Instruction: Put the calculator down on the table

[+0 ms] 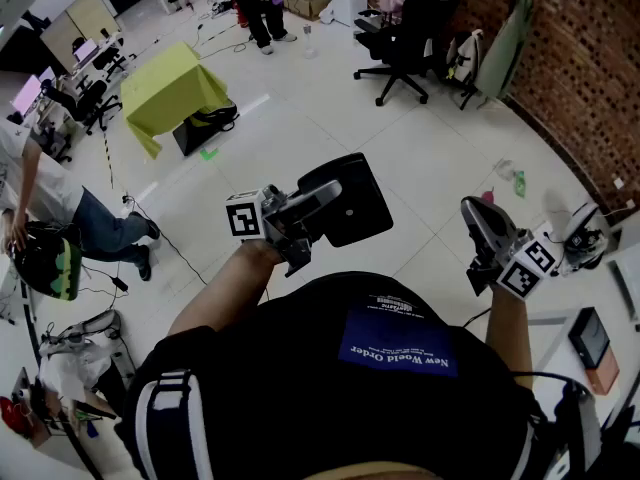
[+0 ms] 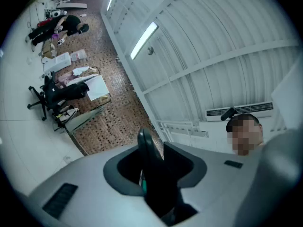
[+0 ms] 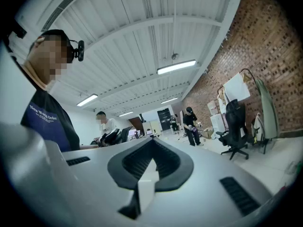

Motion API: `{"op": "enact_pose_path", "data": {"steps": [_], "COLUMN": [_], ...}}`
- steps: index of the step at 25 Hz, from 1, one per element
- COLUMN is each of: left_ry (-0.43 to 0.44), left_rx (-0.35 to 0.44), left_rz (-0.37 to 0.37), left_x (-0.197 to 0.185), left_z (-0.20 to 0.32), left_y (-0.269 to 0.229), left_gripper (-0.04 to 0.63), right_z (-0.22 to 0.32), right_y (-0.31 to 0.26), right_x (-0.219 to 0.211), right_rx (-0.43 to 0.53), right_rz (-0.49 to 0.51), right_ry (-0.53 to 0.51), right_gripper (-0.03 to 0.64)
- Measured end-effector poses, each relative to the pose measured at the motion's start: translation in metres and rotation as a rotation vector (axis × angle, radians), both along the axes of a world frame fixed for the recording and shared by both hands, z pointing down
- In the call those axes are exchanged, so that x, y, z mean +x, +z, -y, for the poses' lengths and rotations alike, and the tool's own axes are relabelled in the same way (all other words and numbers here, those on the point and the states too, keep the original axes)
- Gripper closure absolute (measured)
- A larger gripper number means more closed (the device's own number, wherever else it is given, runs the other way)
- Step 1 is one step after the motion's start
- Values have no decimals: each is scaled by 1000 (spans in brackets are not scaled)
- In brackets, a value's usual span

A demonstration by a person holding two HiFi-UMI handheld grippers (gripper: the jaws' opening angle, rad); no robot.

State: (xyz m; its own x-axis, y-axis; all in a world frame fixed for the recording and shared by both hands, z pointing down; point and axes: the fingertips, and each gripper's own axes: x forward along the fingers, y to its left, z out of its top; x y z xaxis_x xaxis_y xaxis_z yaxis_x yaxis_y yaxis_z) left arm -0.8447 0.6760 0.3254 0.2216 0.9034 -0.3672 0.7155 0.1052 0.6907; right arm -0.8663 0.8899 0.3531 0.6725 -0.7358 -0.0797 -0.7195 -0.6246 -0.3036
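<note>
In the head view the calculator (image 1: 352, 204) is a flat black slab held up in the air over the floor, in front of my chest. My left gripper (image 1: 322, 202) is shut on its near edge. In the left gripper view the calculator (image 2: 152, 164) shows edge-on as a thin dark blade standing between the jaws, with the left gripper (image 2: 150, 150) pointing up toward the ceiling. My right gripper (image 1: 478, 220) hangs to the right, apart from the calculator. In the right gripper view the right gripper (image 3: 152, 148) has its ribbed pads (image 3: 132, 162) meeting at the tip, with nothing between them.
A white table (image 1: 620, 288) lies at the right edge with a dark flat box (image 1: 590, 336) and a white device (image 1: 585, 230) on it. A black office chair (image 1: 405, 38) and a brick wall (image 1: 590, 78) stand beyond. A yellow-green covered table (image 1: 170, 83) and a bending person (image 1: 60, 208) are at left.
</note>
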Motion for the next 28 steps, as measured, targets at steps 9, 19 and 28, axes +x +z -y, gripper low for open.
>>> {"op": "enact_pose_path", "data": {"steps": [9,19,28], "left_ry": [18,67,74], "left_rx": [-5,-63,-60], "left_rz": [12,-22,0], "left_x": [31,160,256], "left_z": [8,102,153], "left_y": [27,-2,11], "left_gripper": [465,463,463], "right_z": [14,99,140], "right_y": [31,-23,-19], "right_x": [35,154,248], "right_rx": [-20,-73,-46], "right_rz": [13,-40,-8], "right_ry": [1,75,120], "right_gripper": [629,629,629]}}
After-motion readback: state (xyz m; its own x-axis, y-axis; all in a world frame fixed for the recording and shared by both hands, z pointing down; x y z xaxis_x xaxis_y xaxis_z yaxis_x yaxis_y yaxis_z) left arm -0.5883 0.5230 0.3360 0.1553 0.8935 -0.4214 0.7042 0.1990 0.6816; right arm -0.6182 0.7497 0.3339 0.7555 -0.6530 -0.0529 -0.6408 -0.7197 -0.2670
